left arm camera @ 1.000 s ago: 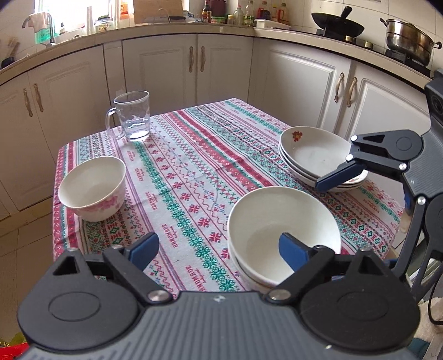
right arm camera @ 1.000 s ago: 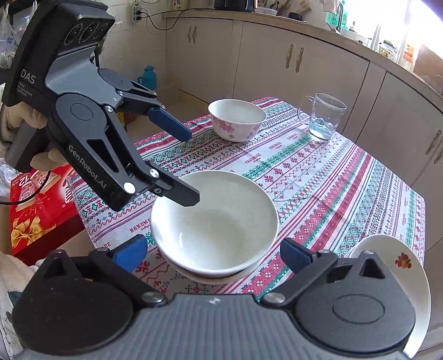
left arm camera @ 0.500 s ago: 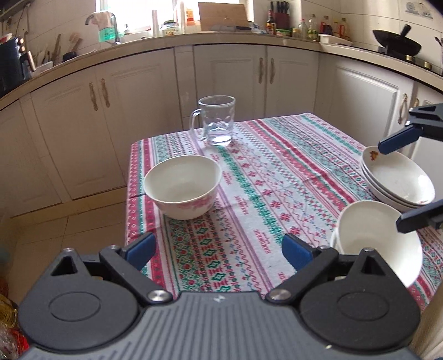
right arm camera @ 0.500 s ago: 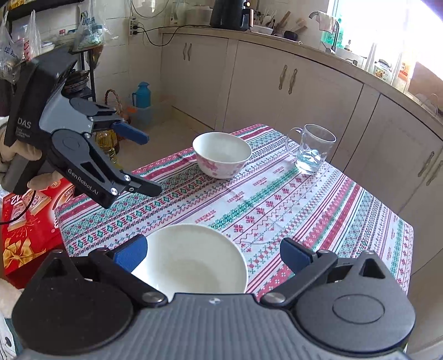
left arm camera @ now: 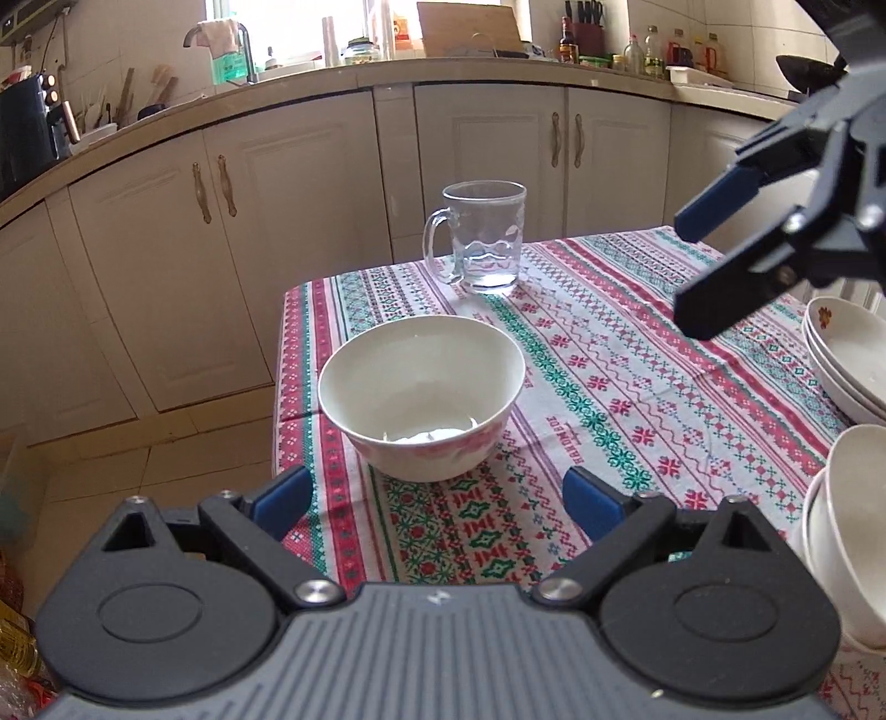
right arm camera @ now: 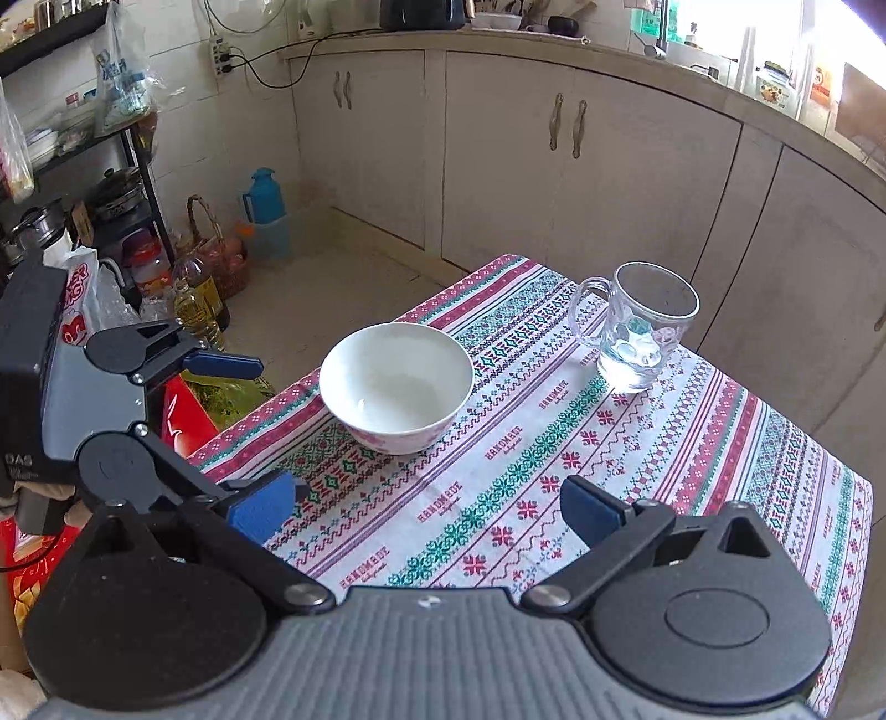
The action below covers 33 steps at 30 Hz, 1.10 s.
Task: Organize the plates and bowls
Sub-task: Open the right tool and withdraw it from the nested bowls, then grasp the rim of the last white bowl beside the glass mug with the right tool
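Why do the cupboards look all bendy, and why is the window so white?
In both wrist views the fisheye lens curves the cupboards and countertop; in the right wrist view the window glares white from daylight; the bowl and glass mug stay sharp.

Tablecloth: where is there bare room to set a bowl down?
Free: the wide middle strip between the bowl, the mug and the plates. Crowded: the right edge, where the plates and stacked bowls sit close together.
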Motion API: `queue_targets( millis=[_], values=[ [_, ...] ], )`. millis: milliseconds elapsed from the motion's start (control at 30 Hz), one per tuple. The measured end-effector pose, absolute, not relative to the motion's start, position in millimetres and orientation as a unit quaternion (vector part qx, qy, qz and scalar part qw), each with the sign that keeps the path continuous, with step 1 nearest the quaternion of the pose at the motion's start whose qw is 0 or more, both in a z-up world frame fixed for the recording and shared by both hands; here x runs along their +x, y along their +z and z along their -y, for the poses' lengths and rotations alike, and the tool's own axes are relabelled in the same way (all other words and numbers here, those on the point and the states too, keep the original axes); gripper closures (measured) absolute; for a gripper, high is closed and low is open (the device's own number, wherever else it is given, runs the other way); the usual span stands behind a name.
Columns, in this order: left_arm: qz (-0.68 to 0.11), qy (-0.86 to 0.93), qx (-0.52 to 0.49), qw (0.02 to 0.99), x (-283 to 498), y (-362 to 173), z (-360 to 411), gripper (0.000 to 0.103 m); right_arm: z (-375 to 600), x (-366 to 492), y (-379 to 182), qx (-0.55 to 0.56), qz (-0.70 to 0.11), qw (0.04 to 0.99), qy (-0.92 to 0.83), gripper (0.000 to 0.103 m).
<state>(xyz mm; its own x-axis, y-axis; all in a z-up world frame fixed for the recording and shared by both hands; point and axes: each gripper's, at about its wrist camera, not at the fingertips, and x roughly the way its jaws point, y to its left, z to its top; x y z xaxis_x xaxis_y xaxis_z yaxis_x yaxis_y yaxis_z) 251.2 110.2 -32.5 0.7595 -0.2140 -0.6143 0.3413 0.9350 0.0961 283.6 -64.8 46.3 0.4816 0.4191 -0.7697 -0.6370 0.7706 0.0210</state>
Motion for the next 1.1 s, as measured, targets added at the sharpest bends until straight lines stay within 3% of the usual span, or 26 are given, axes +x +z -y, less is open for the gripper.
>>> queue_targets(
  millis=[567, 967, 1100],
  values=[
    [-0.314, -0.159, 0.090, 0.932, 280.6, -63.1, -110.2, 0.007, 8.9, 372.3, 5.4, -0.153, -0.460, 0.800, 0.354, 0.001],
    [-0.293, -0.162, 0.107, 0.936, 287.0, -64.5, -106.2, 0.009, -3.1, 394.3, -20.0, -0.141, -0.484, 0.783, 0.366, 0.017],
    [-0.291, -0.163, 0.104, 0.937, 291.2, -64.2, -106.5, 0.014, -4.0, 402.6, -23.9, -0.130, -0.484, 0.784, 0.366, 0.021]
  ],
)
